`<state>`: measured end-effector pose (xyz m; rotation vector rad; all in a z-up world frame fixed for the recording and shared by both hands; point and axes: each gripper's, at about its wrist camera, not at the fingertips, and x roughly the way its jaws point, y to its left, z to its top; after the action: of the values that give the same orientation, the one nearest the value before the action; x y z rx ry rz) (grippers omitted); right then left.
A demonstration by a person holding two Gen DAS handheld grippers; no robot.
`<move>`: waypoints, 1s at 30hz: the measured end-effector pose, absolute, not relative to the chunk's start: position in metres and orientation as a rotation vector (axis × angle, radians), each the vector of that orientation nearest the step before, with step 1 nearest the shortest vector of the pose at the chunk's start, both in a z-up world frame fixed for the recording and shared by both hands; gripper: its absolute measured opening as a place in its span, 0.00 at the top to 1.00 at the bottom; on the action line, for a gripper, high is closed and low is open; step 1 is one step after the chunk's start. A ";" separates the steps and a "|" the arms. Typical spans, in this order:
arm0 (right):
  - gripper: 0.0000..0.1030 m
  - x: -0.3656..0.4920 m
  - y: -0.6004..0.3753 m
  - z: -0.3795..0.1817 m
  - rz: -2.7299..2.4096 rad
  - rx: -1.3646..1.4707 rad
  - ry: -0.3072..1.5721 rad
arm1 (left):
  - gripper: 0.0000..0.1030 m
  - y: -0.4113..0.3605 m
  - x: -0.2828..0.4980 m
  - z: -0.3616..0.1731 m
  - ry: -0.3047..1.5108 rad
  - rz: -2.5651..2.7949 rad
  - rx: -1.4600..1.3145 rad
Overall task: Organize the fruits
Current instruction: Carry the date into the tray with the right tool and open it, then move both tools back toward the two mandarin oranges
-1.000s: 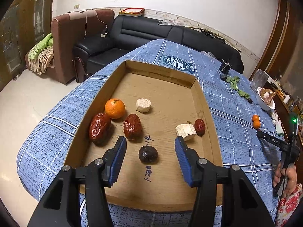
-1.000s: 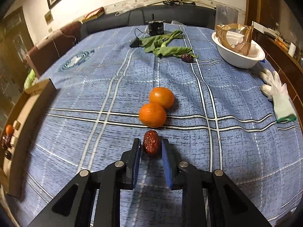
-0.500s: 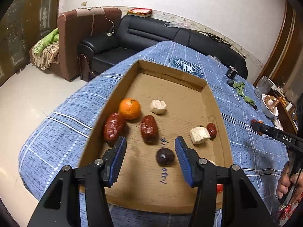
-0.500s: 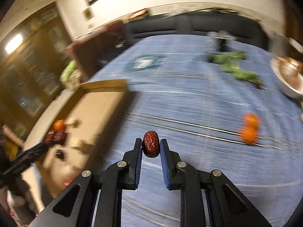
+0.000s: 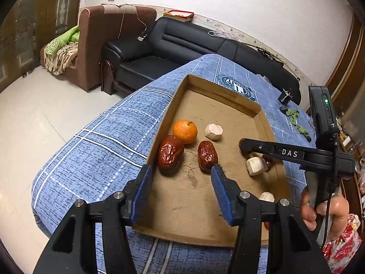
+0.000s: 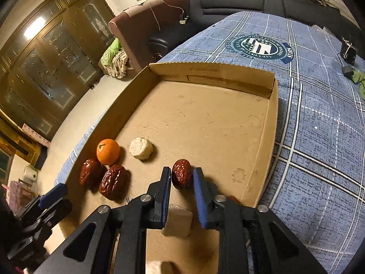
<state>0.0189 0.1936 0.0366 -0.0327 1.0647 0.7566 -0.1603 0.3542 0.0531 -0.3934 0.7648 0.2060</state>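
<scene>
Jaws of the right gripper (image 6: pixel 182 179) clamp a red date (image 6: pixel 181 174) — carried from the blue-clothed surface to above the cardboard tray (image 6: pixel 214 73); release is next. Left gripper (image 5: pixel 180 189) hovers, jaws spread, empty.

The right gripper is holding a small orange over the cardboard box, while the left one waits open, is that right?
Not quite. The right gripper is shut on a wrinkled red date, not an orange, as the right wrist view shows. The only orange lies on the floor of the cardboard box. The left gripper does wait open.
</scene>
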 end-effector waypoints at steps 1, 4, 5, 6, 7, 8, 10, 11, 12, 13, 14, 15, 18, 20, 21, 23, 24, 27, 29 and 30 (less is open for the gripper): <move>0.73 0.018 0.196 0.037 0.756 -0.046 1.059 | 0.48 0.354 -0.160 0.053 0.764 0.207 -0.389; 0.69 0.017 0.196 0.040 0.784 -0.031 1.056 | 0.45 0.352 -0.161 0.056 0.755 0.206 -0.392; 0.68 0.016 0.193 0.043 0.790 -0.022 1.049 | 0.43 0.351 -0.161 0.057 0.752 0.206 -0.391; 0.67 0.015 0.191 0.045 0.788 -0.019 1.040 | 0.42 0.350 -0.162 0.058 0.750 0.208 -0.389; 0.66 0.013 0.188 0.050 0.785 -0.016 1.026 | 0.41 0.348 -0.162 0.060 0.748 0.209 -0.387; 0.66 0.012 0.185 0.053 0.784 -0.013 1.016 | 0.41 0.346 -0.162 0.061 0.747 0.208 -0.386; 0.65 0.008 0.179 0.060 0.784 -0.008 0.997 | 0.41 0.342 -0.163 0.065 0.744 0.205 -0.379; 0.65 0.005 0.173 0.064 0.781 -0.006 0.984 | 0.41 0.340 -0.164 0.067 0.742 0.203 -0.376; 0.65 0.002 0.166 0.069 0.775 -0.004 0.971 | 0.41 0.337 -0.165 0.070 0.737 0.199 -0.371; 0.65 0.000 0.158 0.071 0.767 -0.003 0.960 | 0.40 0.333 -0.166 0.073 0.731 0.194 -0.367; 0.65 -0.002 0.149 0.073 0.755 -0.003 0.952 | 0.40 0.330 -0.166 0.075 0.727 0.187 -0.365; 0.65 -0.003 0.136 0.074 0.731 -0.004 0.940 | 0.39 0.325 -0.166 0.078 0.721 0.175 -0.361; 0.65 0.000 0.089 0.076 0.625 -0.004 0.908 | 0.35 0.307 -0.164 0.084 0.710 0.129 -0.341; 0.65 0.009 0.050 0.075 0.534 0.025 0.902 | 0.34 0.295 -0.161 0.085 0.710 0.102 -0.327; 0.65 0.015 0.029 0.075 0.485 0.050 0.902 | 0.34 0.287 -0.158 0.085 0.714 0.087 -0.318; 0.65 0.030 -0.026 0.072 0.354 0.131 0.906 | 0.34 0.272 -0.153 0.084 0.726 0.058 -0.302; 0.65 0.035 -0.048 0.071 0.313 0.167 0.904 | 0.34 0.264 -0.150 0.083 0.735 0.042 -0.292; 0.65 0.054 -0.103 0.069 0.195 0.233 0.901 | 0.34 0.239 -0.139 0.079 0.766 -0.007 -0.263; 0.66 0.068 -0.117 0.065 0.159 0.238 0.905 | 0.34 0.224 -0.134 0.077 0.785 -0.039 -0.249; 0.66 0.074 -0.120 0.062 0.154 0.237 0.912 | 0.34 0.216 -0.132 0.076 0.793 -0.054 -0.240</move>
<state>0.0742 -0.1203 0.0623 0.2372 0.9124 0.1536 -0.1321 0.2163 0.0759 -0.2403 0.7926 -0.0537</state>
